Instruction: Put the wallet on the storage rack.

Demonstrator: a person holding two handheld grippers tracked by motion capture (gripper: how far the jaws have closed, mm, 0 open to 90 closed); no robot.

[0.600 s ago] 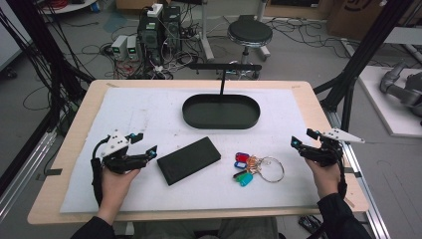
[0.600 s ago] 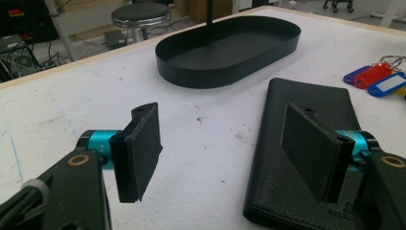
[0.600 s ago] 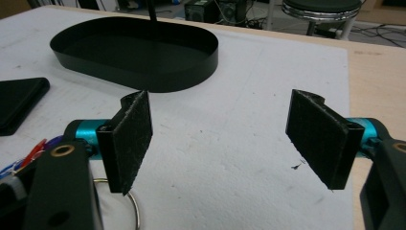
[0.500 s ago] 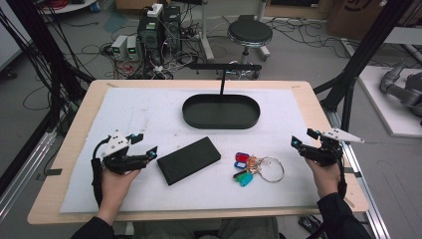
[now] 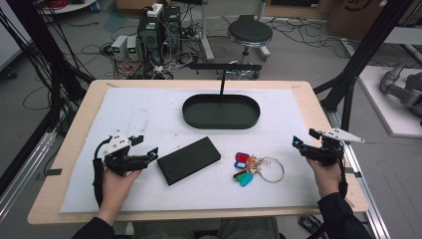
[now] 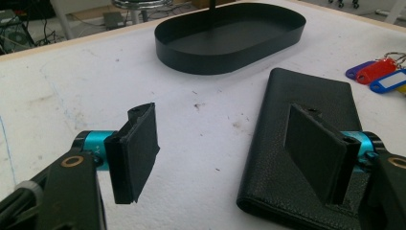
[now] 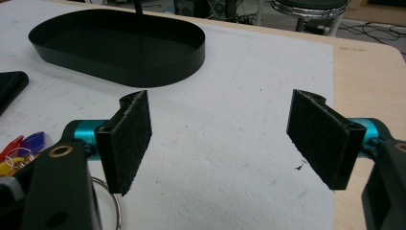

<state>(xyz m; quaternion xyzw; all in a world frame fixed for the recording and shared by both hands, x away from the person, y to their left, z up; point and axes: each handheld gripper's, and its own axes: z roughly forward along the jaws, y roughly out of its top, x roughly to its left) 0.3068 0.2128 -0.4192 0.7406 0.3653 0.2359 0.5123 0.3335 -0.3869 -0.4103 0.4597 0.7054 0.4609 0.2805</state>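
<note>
Wallet [image 5: 189, 160], black and leather-grained, lies flat on the white mat [image 5: 149, 114] just beside the left gripper [image 5: 146, 145], whose fingers [image 6: 136, 151] stand spread apart with nothing between them. In the left gripper view the right-hand finger hangs over the wallet's near end, though whether it touches the leather cannot be told; the other finger is over bare mat. The left hand [image 5: 115, 179] holds that gripper near the bench's [image 5: 69, 149] left front part, its forearm coming in from the bottom edge.

On the other side, the right gripper [image 5: 304, 140] also has its fingers [image 7: 125, 139] wide apart and empty, over the mat close to its right edge. The right hand [image 5: 326, 175] grips it from behind. In the right gripper view a metal ring shows just under the left-hand finger.

Between the two grippers, to the right of the wallet and apart from it, rests a bunch of keys [image 5: 255, 168] with blue, red, green and teal plastic tags on a large ring. Farther back, in the middle of the mat, sits a black oval tray [image 5: 199, 117] with a thin upright post rising from it. Past the bench, on the floor, are a round stool [image 5: 250, 34], tangled cables and some electronic boxes.
</note>
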